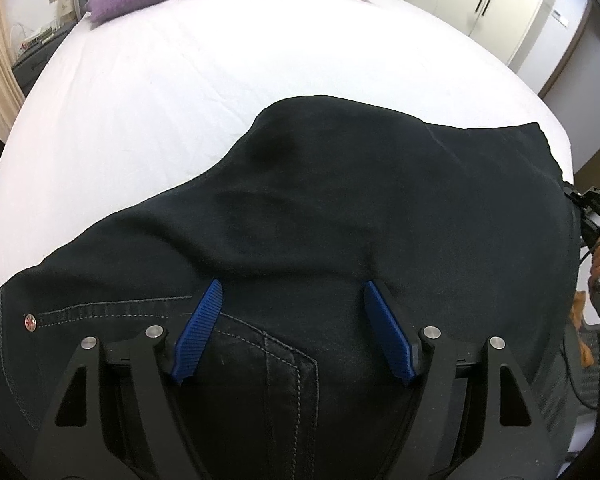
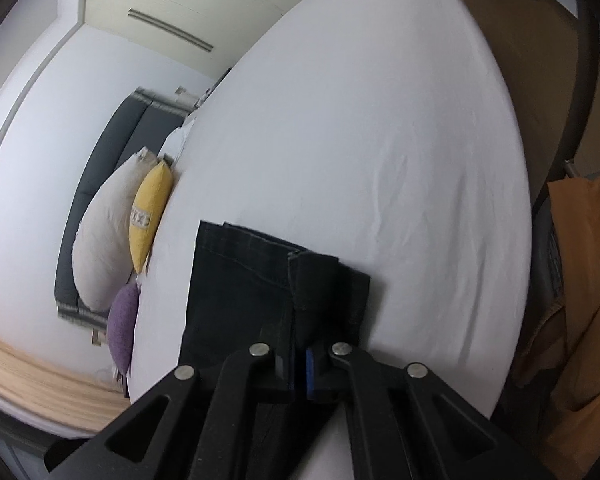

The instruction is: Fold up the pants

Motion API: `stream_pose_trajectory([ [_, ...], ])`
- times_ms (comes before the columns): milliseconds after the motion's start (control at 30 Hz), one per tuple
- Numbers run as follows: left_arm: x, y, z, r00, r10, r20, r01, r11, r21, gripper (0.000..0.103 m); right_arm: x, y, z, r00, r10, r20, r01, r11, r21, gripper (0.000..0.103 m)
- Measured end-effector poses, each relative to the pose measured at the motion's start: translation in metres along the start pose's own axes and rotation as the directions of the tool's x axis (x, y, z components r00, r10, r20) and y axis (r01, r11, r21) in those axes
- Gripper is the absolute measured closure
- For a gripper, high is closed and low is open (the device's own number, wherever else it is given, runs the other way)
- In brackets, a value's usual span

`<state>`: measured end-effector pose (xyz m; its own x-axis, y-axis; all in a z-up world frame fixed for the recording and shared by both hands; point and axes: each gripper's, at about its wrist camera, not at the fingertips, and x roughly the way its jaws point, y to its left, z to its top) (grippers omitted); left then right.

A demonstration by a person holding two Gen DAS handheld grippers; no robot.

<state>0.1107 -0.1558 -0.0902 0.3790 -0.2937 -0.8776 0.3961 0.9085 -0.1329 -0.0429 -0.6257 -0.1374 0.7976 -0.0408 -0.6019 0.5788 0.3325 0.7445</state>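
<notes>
Pants [image 1: 340,208] lie on the bed [image 1: 220,80], waist end under your left tongs [image 1: 294,300], hems at the far side. Left tongs are spread wide, gripping nothing, hovering over the pocket seam. Right tongs [image 2: 299,364] are clamped on the stacked leg hems. For a clean fold, keep both hem layers pinched together and carry them low and straight toward the waist; use the left to pin the waistband. Only the right view shows the hem grip; only the left shows a hump mid-leg, so flatten it first.
</notes>
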Motion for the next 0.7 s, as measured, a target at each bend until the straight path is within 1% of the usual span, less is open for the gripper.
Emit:
stream_pose_trajectory([
  [67,-0.003,0.003,-0.002,1.000,-0.016,0.012,0.016,1.000,-0.012,0.030,-0.013,-0.007,0.003,1.000,0.015,-0.010,-0.014,0.999,0.036,0.090],
  [100,-0.006,0.007,-0.004,1.000,-0.024,0.018,0.024,0.999,-0.022,0.030,-0.022,-0.010,0.004,1.000,0.005,0.007,-0.006,0.998,0.055,0.085],
  [133,-0.010,0.015,-0.007,0.999,-0.026,0.024,0.027,0.999,-0.035,0.030,-0.035,-0.011,0.005,0.998,-0.044,0.044,0.041,0.997,0.063,0.077],
  [167,-0.013,0.017,-0.007,0.999,-0.026,0.032,0.028,0.998,-0.048,0.030,-0.046,-0.009,0.006,0.990,-0.112,0.081,0.107,0.992,0.066,0.066],
  [200,-0.017,0.020,-0.007,0.998,-0.030,0.049,0.033,0.998,-0.061,0.030,-0.057,-0.006,0.007,0.981,-0.148,0.128,0.140,0.988,0.071,0.050],
  [233,-0.021,0.022,-0.007,0.998,-0.034,0.061,0.039,0.997,-0.069,0.030,-0.066,-0.001,0.009,0.979,-0.127,0.161,0.119,0.991,0.063,0.049],
  [300,-0.025,0.027,-0.008,0.997,-0.028,0.072,0.033,0.996,-0.078,0.030,-0.071,0.019,0.013,0.982,-0.100,0.159,0.099,0.995,0.013,0.049],
  [333,-0.025,0.028,-0.008,0.997,-0.027,0.072,0.033,0.996,-0.082,0.030,-0.067,0.042,0.012,0.988,-0.067,0.137,0.077,0.995,-0.066,0.049],
  [367,-0.025,0.031,-0.009,0.997,-0.023,0.072,0.029,0.996,-0.087,0.030,-0.061,0.061,0.009,0.994,-0.037,0.099,0.050,0.990,-0.135,0.049],
  [400,-0.025,0.034,-0.011,0.997,-0.019,0.071,0.025,0.995,-0.093,0.030,-0.046,0.092,0.001,1.000,0.009,0.011,-0.006,0.971,-0.240,0.050],
  [433,-0.023,0.038,-0.013,0.998,-0.016,0.066,0.023,0.994,-0.103,0.030,-0.030,0.115,-0.010,0.996,0.036,-0.087,-0.061,0.948,-0.312,0.051],
  [467,-0.022,0.040,-0.016,0.998,-0.018,0.067,0.025,0.993,-0.112,0.030,-0.012,0.134,-0.024,0.977,0.058,-0.207,-0.131,0.923,-0.361,0.051],
  [500,-0.020,0.044,-0.017,0.997,-0.026,0.073,0.035,0.992,-0.119,0.030,0.008,0.151,-0.041,0.943,0.069,-0.327,-0.202,0.897,-0.393,0.054],
  [533,-0.022,0.045,-0.018,0.996,-0.035,0.080,0.045,0.991,-0.124,0.030,0.029,0.168,-0.063,0.902,0.063,-0.427,-0.262,0.867,-0.425,0.055],
  [600,-0.025,0.049,-0.019,0.995,-0.031,0.090,0.042,0.992,-0.122,0.030,0.059,0.186,-0.094,0.845,0.019,-0.535,-0.312,0.829,-0.464,0.055],
  [633,-0.018,0.057,-0.015,0.995,-0.030,0.091,0.041,0.992,-0.120,0.030,0.076,0.191,-0.108,0.809,0.014,-0.588,-0.347,0.818,-0.459,0.055],
  [667,-0.018,0.059,-0.015,0.995,-0.032,0.094,0.043,0.992,-0.121,0.030,0.093,0.193,-0.120,0.772,0.007,-0.635,-0.373,0.815,-0.444,0.055],
  [700,-0.017,0.063,-0.016,0.994,-0.038,0.100,0.051,0.991,-0.127,0.030,0.109,0.192,-0.127,0.749,-0.012,-0.662,-0.376,0.816,-0.439,0.055],
])
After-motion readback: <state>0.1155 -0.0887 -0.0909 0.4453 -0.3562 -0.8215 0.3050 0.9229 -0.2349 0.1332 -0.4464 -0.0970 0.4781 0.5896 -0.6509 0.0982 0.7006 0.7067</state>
